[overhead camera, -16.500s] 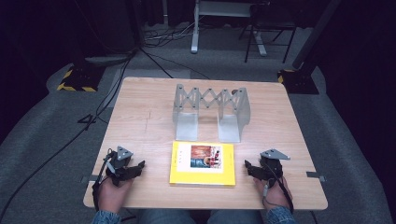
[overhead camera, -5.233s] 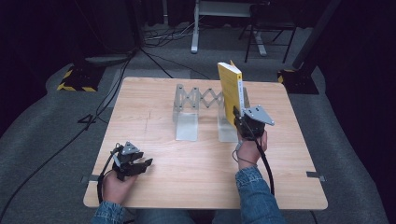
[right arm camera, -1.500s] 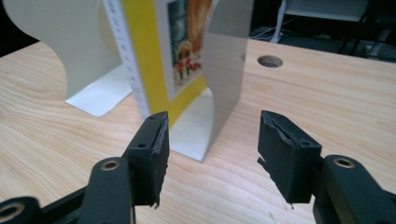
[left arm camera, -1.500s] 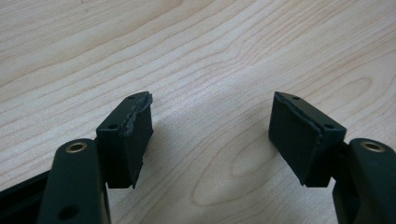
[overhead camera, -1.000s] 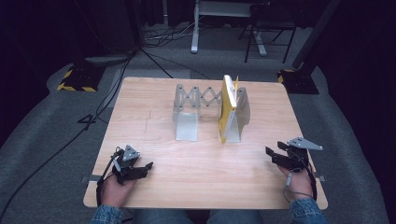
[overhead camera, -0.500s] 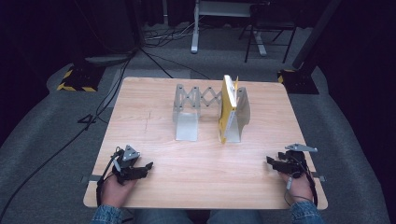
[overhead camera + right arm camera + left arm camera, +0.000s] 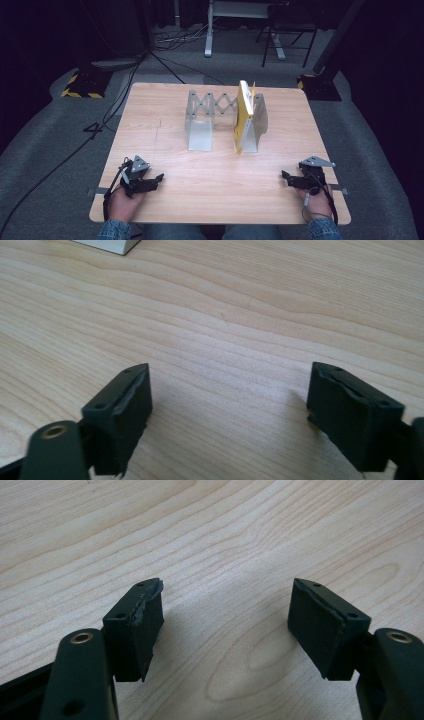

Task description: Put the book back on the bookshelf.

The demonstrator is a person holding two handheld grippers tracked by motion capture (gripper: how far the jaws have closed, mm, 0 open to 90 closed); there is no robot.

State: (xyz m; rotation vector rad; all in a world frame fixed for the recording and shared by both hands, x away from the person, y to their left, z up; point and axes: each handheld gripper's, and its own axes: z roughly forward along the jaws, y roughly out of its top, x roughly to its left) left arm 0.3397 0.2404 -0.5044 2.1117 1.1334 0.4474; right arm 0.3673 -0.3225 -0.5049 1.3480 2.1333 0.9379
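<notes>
A yellow book (image 7: 243, 114) stands upright on edge in the right end of a grey expanding rack (image 7: 199, 125) at the middle of the wooden table (image 7: 220, 165). My left gripper (image 7: 152, 178) rests near the table's front left corner, open, with bare wood between its pads (image 7: 145, 630). My right gripper (image 7: 286, 177) rests near the front right corner, also open and empty, its pads (image 7: 125, 407) wide apart over the wood. Both are well in front of the rack and apart from the book.
The rack's left slots stand empty. A white corner of the rack's base (image 7: 107, 245) shows at the top of the right gripper view. Beyond the table are cables, a black-and-yellow block (image 7: 80, 85) and stand legs (image 7: 272, 35) on the grey floor.
The right gripper has settled lower and slightly nearer the front right edge over the last second. The left gripper and the book have not moved.
</notes>
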